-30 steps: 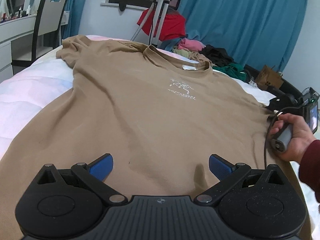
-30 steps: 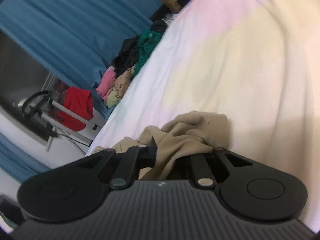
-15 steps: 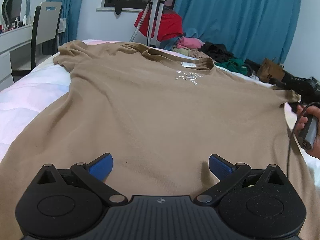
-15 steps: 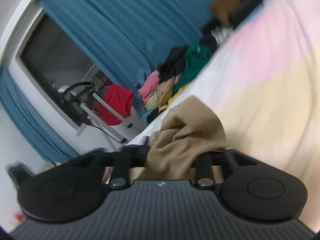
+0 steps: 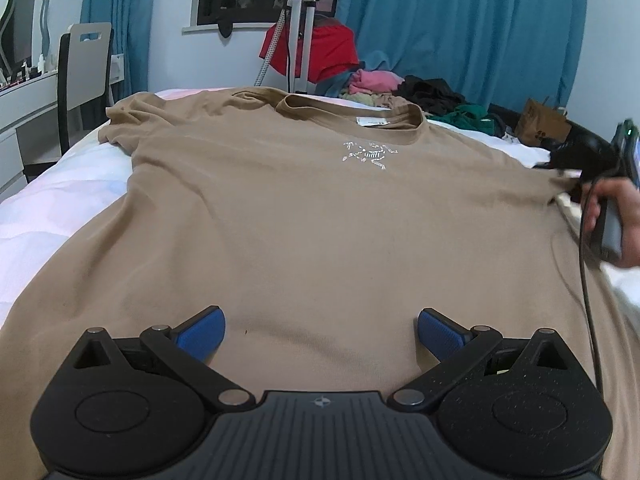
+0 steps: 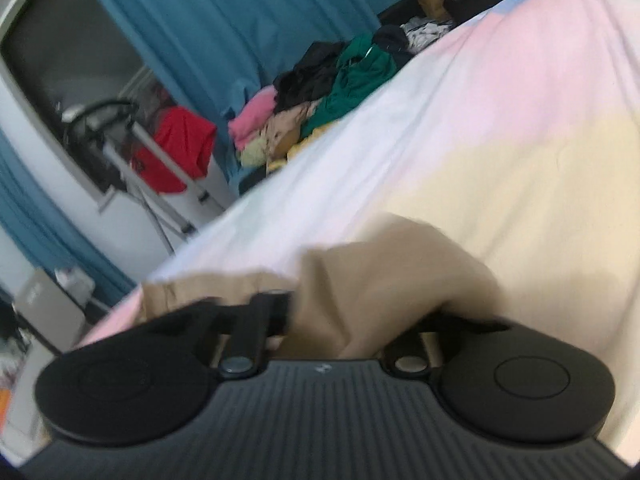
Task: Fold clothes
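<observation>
A tan T-shirt [image 5: 300,216] with a small white chest logo lies spread face up on the bed, collar at the far side. My left gripper [image 5: 320,332] is open, its blue pads [image 5: 200,330] hovering just above the shirt's lower hem area. My right gripper [image 6: 356,320] is shut on the shirt's right sleeve [image 6: 384,280], which bunches over its fingers and hides the tips. In the left wrist view the right gripper [image 5: 576,176] holds that sleeve out at the bed's right edge.
The bed [image 6: 500,128] has a pastel cover. A pile of clothes [image 5: 400,92] lies past its far edge. A garment steamer stand with a red garment [image 5: 312,48], blue curtains, a chair and desk [image 5: 80,72] at left, and a cardboard box [image 5: 540,124].
My right gripper has pulled the sleeve outward to the right, stretching the shirt flatter. My left gripper has stayed open over the hem.
</observation>
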`<state>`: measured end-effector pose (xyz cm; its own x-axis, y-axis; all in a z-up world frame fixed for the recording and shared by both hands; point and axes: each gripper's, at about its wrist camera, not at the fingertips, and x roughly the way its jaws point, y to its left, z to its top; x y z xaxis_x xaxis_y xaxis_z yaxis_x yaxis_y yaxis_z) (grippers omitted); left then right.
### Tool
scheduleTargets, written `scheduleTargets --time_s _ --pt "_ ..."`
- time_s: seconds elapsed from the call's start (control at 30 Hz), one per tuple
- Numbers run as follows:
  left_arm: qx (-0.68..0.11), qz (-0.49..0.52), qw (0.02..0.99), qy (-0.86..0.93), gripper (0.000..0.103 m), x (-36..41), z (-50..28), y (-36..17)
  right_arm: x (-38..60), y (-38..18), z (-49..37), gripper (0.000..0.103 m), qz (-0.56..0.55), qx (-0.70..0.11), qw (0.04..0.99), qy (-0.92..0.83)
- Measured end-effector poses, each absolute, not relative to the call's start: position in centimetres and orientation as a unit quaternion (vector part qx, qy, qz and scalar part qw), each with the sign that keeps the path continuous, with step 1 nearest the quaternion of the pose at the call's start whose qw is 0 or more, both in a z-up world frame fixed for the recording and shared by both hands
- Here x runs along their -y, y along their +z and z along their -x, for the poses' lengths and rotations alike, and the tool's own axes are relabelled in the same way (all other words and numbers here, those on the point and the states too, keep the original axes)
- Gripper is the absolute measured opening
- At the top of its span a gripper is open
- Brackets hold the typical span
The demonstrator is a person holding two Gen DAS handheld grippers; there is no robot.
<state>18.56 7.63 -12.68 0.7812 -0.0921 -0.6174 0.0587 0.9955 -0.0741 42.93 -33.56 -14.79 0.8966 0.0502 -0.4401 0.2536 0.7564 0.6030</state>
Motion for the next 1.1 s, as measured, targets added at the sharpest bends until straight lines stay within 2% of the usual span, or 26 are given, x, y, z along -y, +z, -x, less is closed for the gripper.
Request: scheduleTargets --time_s 0.2,0.23,0.3,0.33,0.37,0.57,0.73,0.9,1.1 --pt "-0.327 0.024 0.944 -0.042 0.103 -8.2 -18.3 -12.8 34.7 -13.6 -39.7 0.017 -0.353 -0.105 0.927 -0.068" --pt "-0.327 0.023 0.944 -0.043 0.103 -8.3 -18.3 -12.8 34.9 -14.1 -39.6 0.025 -0.353 -0.113 0.926 -0.077" --pt "-0.326 0.024 0.944 -0.043 0.103 -8.5 -18.2 -12.8 35.5 -15.2 -39.6 0.053 -0.356 -0.142 0.919 -0.09" --pt "-0.326 0.024 0.944 -0.044 0.103 -8.5 -18.1 -12.7 35.7 -15.6 -39.3 0.081 -0.357 -0.154 0.917 -0.091" --pt "-0.325 0.025 0.944 -0.044 0.103 -8.6 -18.1 -12.7 35.8 -15.8 -38.9 0.093 -0.352 -0.162 0.917 -0.095" --pt "-0.322 0.026 0.945 -0.046 0.103 -8.7 -18.0 -12.4 34.2 -12.8 -33.0 0.091 -0.29 -0.206 0.932 -0.067" --pt "-0.317 0.024 0.946 -0.056 0.103 -8.3 -16.8 -11.6 30.7 -7.9 -23.6 0.091 -0.263 -0.216 0.94 -0.029" --pt "-0.3 -0.008 0.95 -0.082 0.103 -6.8 -13.8 -10.3 28.2 -3.3 -14.5 0.091 -0.256 -0.199 0.946 0.003" --pt "-0.309 -0.017 0.936 -0.167 0.1 -3.8 -8.3 -9.0 29.1 -2.0 -7.9 0.091 -0.288 -0.174 0.942 -0.009"
